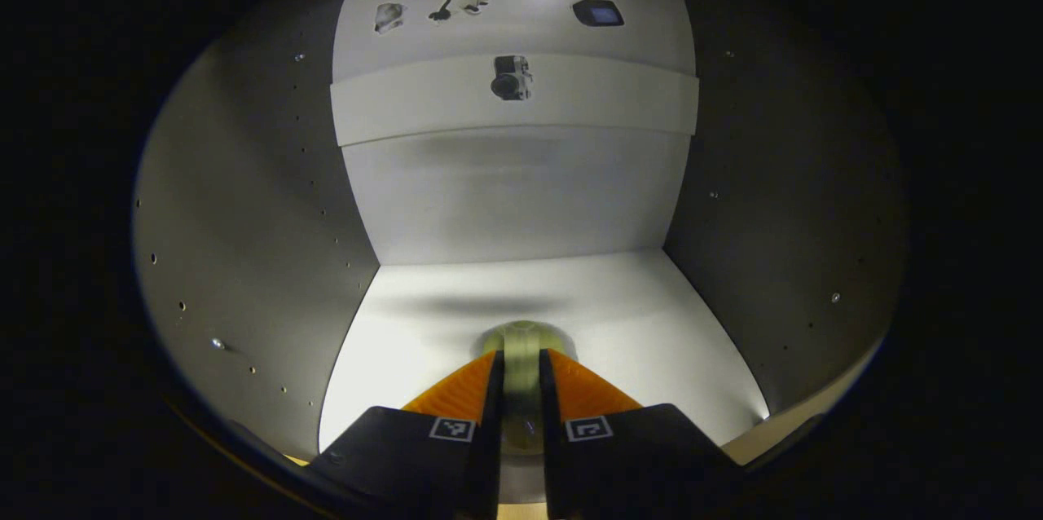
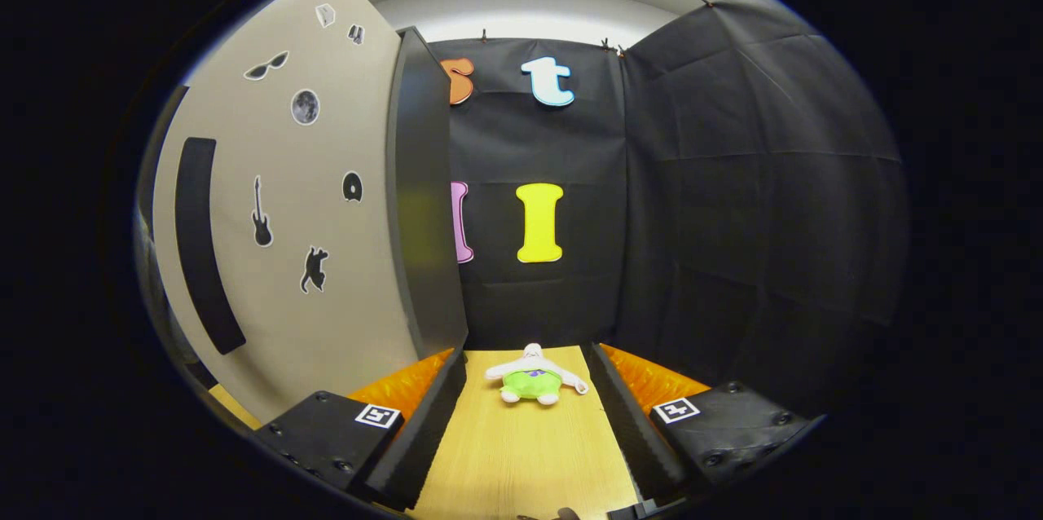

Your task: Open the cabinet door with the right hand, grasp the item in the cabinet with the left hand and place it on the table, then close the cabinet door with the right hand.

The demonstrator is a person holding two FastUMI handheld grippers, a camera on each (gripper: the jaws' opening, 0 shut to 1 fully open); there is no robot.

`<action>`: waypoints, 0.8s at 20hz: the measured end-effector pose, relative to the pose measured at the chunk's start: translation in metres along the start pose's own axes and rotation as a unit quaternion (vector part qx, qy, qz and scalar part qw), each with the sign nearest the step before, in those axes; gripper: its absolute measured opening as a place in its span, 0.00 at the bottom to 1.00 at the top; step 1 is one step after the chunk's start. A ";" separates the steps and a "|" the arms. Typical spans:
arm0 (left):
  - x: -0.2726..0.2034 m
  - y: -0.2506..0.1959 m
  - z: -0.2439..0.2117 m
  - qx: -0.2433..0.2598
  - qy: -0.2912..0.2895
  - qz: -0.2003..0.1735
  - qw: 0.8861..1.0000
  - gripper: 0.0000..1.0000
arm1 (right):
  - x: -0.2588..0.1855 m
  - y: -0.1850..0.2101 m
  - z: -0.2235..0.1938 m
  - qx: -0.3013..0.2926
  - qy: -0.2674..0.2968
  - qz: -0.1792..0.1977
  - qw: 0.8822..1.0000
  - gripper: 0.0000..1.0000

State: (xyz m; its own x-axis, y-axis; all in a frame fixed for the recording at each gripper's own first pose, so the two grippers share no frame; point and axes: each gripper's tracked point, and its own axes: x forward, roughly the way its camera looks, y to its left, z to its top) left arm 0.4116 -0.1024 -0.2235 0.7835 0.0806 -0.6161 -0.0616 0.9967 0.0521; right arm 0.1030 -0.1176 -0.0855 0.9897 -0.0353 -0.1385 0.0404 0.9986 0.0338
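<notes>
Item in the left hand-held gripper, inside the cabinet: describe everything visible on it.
The item is a small, pale greenish, translucent piece that looks like plastic or glass, with a rounded top above the fingers. It stands upright on the cabinet floor, near the front edge. The left hand-held gripper is shut on it, one finger on each side. Its lower part is hidden, so I cannot tell what it is.
</notes>
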 end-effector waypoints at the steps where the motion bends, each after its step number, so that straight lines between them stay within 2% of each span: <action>1: -0.001 0.003 -0.001 -0.002 0.002 0.008 1.000 0.22 | 0.000 0.000 -0.001 -0.003 0.002 0.002 1.000 0.96; 2: -0.003 0.006 -0.002 -0.002 0.004 0.019 1.000 0.21 | 0.000 0.000 -0.001 -0.004 0.004 0.004 1.000 0.96; 4: -0.006 0.007 -0.005 -0.009 0.008 0.018 1.000 0.21 | 0.000 0.002 0.000 -0.004 0.002 0.009 1.000 0.97; 7: -0.030 -0.004 -0.010 -0.042 0.008 -0.019 0.999 0.20 | 0.001 0.007 0.000 -0.002 0.002 0.017 1.000 0.96; 11: -0.094 0.009 -0.024 -0.028 -0.018 -0.004 0.999 0.20 | -0.002 0.019 -0.001 0.004 0.006 0.038 0.999 0.96; 16: -0.185 0.001 -0.064 -0.046 -0.043 -0.038 0.997 0.20 | -0.004 0.025 0.009 -0.009 -0.017 0.040 0.999 0.97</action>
State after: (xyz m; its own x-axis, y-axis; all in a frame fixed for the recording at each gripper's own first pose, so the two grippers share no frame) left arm 0.2267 -0.1157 -0.1594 0.8380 0.0089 -0.5455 -0.0540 0.9963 -0.0666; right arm 0.1015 -0.0932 -0.0757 0.9938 0.0435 -0.1018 -0.0410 0.9988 0.0260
